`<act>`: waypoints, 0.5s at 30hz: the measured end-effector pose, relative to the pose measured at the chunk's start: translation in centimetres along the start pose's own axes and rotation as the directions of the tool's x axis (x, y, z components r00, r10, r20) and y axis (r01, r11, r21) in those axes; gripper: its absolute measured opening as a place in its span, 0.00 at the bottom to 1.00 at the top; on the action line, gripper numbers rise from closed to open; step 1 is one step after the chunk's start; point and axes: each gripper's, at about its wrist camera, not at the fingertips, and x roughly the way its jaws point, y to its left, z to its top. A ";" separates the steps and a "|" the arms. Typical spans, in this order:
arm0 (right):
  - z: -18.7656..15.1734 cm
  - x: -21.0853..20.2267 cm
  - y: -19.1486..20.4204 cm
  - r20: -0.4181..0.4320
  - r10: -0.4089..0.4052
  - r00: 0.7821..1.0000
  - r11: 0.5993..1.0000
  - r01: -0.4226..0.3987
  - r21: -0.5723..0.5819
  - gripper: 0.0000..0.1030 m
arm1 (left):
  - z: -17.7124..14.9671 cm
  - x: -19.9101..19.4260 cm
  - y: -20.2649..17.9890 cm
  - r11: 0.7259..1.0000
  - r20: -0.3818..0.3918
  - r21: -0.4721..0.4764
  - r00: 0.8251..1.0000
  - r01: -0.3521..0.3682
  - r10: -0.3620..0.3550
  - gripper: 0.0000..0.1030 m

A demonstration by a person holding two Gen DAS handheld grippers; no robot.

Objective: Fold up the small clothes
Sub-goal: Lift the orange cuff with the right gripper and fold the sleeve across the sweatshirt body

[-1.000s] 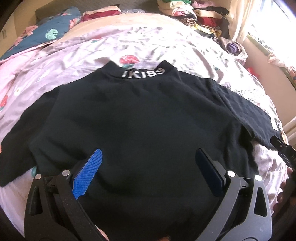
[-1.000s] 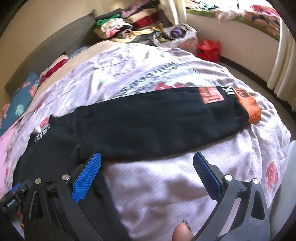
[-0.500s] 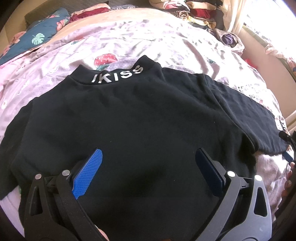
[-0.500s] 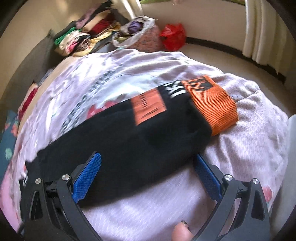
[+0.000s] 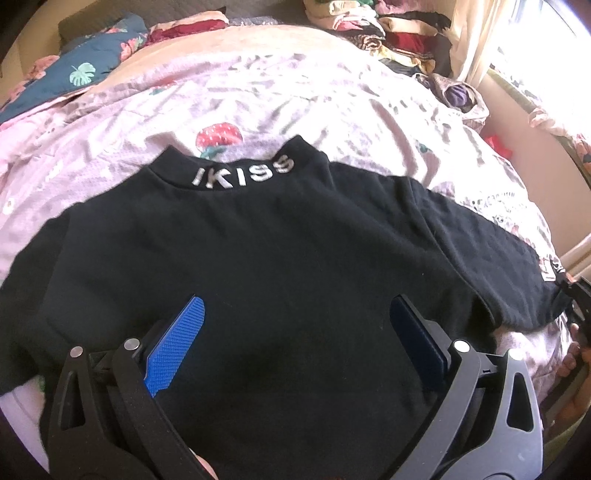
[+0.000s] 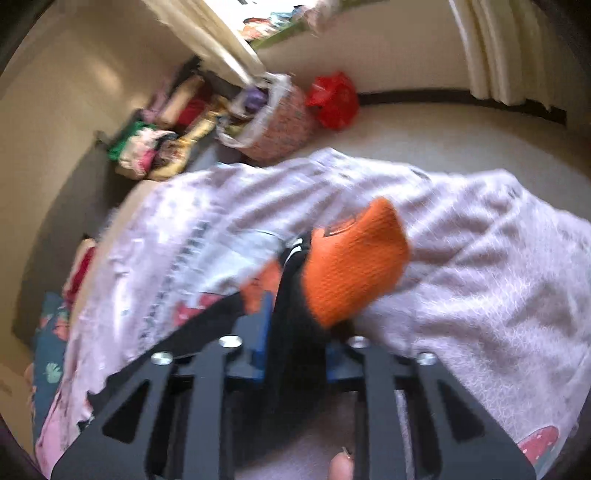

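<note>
A small black sweater (image 5: 258,258) with "IKISS" on its collar (image 5: 243,173) lies flat on the bed. My left gripper (image 5: 295,332) is open and empty above the sweater's lower body. My right gripper (image 6: 295,332) is shut on the sweater's right sleeve (image 6: 295,325) just behind its orange cuff (image 6: 354,258), which sticks up past the fingers. In the left wrist view that sleeve end (image 5: 532,280) reaches the far right edge, where part of the right gripper (image 5: 581,306) shows.
A pink bedsheet (image 5: 295,96) with strawberry prints covers the bed. Piles of clothes (image 5: 388,33) lie at the far side, also in the right wrist view (image 6: 166,136). A laundry basket (image 6: 273,122) and a red bag (image 6: 334,99) stand on the floor.
My right gripper moved along the sleeve to its cuff end and closed on it. My left gripper stayed open over the sweater body, shifting only slightly.
</note>
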 end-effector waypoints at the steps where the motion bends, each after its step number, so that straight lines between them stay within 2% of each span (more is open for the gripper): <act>1: 0.0 -0.5 0.3 0.007 0.022 1.000 1.000 -0.022 -0.006 0.13 | 0.1 -0.3 0.1 1.000 0.006 -0.002 1.000 0.002 -0.002 0.92; 3: 0.1 -2.0 2.1 0.024 0.104 0.994 0.994 -0.102 -0.049 0.13 | 0.4 -1.2 0.5 1.000 0.022 -0.008 1.000 0.009 -0.009 0.92; 4: 0.1 -2.4 2.8 0.028 0.119 0.992 0.991 -0.118 -0.064 0.13 | 0.5 -1.5 0.7 1.000 0.028 -0.012 1.000 0.010 -0.010 0.92; 7: -0.3 -4.3 6.4 0.025 0.220 0.975 0.965 -0.214 -0.151 0.13 | 1.1 -2.8 1.4 1.000 0.049 -0.025 0.999 0.016 -0.015 0.92; 15: -2.7 -6.6 15.2 -0.042 0.348 0.936 0.879 -0.342 -0.333 0.13 | 2.7 -6.1 5.2 0.993 0.110 -0.101 0.993 0.063 -0.052 0.92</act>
